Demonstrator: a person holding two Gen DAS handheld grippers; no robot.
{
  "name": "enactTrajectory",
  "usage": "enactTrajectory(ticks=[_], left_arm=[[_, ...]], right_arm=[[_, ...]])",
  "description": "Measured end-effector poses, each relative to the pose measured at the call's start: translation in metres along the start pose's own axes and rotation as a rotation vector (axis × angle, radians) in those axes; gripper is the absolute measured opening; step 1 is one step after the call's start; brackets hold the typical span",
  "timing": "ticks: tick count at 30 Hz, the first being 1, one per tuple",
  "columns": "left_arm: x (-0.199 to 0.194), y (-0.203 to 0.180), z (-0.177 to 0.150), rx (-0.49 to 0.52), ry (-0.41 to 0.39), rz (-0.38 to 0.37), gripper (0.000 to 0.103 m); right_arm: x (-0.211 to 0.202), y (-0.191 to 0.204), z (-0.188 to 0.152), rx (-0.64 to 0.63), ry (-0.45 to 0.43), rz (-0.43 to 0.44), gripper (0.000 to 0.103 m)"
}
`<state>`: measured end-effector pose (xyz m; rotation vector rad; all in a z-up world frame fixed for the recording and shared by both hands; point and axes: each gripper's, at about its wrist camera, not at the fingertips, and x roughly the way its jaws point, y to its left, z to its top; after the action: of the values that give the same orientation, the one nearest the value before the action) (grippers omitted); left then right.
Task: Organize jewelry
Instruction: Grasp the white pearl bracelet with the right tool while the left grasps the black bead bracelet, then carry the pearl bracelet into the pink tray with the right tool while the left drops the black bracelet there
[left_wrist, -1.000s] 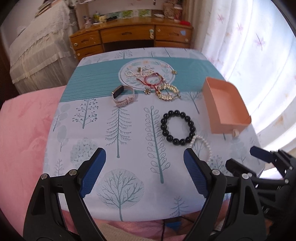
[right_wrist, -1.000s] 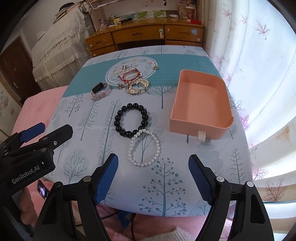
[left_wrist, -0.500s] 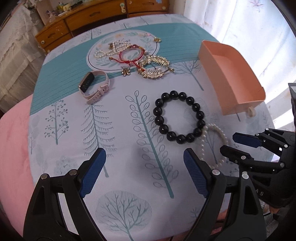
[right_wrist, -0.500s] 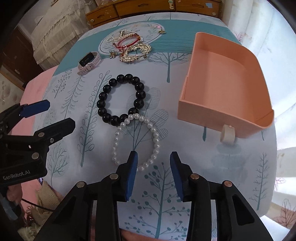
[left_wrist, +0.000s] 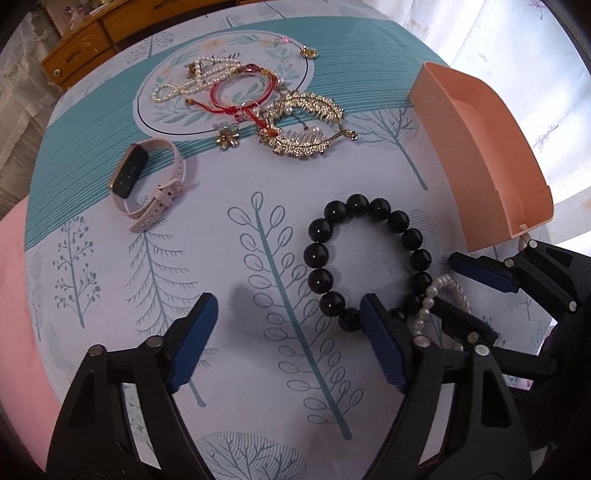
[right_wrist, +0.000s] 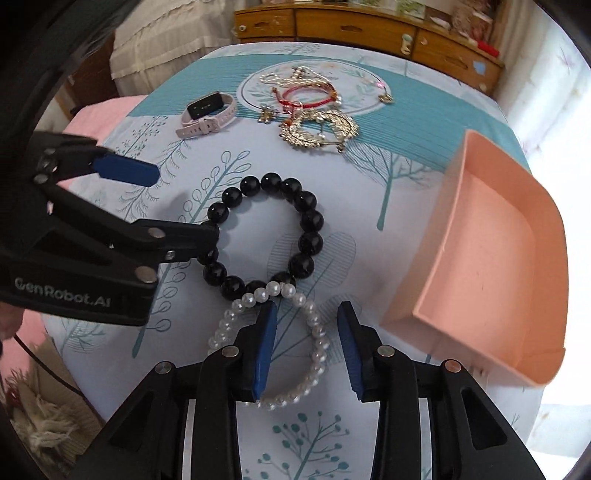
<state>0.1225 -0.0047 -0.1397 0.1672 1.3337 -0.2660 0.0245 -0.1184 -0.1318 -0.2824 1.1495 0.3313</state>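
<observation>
Right claw (right_wrist: 306, 347), jaws closing around right side of white pearl bead bracelet (right_wrist: 317, 347), lower centre on tree-print surface (right_wrist: 388, 206); touching black bead bracelet (right_wrist: 310, 221). Left claw (left_wrist: 284, 347) apart, closing. Risk: beads slipping, snagging.

Bright window glare, fisheye edges, perhaps soft
</observation>
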Motion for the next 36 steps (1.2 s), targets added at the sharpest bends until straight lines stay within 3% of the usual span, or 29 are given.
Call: enactTrajectory(ticks=[2,5,10,12,14,20,28,31,36], left_arm=[[0.005,0.001,0.003,-0.009,0.017,-0.009,0.071],[0.014,0.003,0.009,-0.019,0.045,-0.006,0.065],[0.017,-0.001,0.015,0.006,0.042,0.005,0.057],[0.016,-0.003,0.016,0.020,0.039,0.003,0.042],[0.015,-0.006,0.018,0.029,0.045,0.004,0.013],[0.013,-0.013,0.018,-0.013,0.020,0.003,0.012],[-0.054,-0.037,0.024,0.031,-0.160,0.015,0.012],[-0.082,-0.055,0.026,0.069,-0.210,0.004,0.012],[-0.123,-0.094,0.035,0.131,-0.278,-0.008,0.012]], right_arm=[[0.002,0.002,0.002,-0.033,-0.012,-0.015,0.027],[0.003,0.003,0.004,-0.046,-0.025,-0.021,0.010],[-0.002,-0.006,0.006,0.018,-0.038,0.035,0.007],[-0.013,-0.011,0.005,0.050,-0.060,0.053,0.007],[-0.025,-0.015,0.005,0.071,-0.089,0.064,0.007],[-0.072,-0.038,0.005,0.172,-0.205,0.079,0.007],[-0.119,-0.109,0.001,0.413,-0.348,0.035,0.007],[-0.117,-0.136,-0.003,0.488,-0.341,0.022,0.007],[-0.085,-0.160,-0.010,0.528,-0.255,0.062,0.007]])
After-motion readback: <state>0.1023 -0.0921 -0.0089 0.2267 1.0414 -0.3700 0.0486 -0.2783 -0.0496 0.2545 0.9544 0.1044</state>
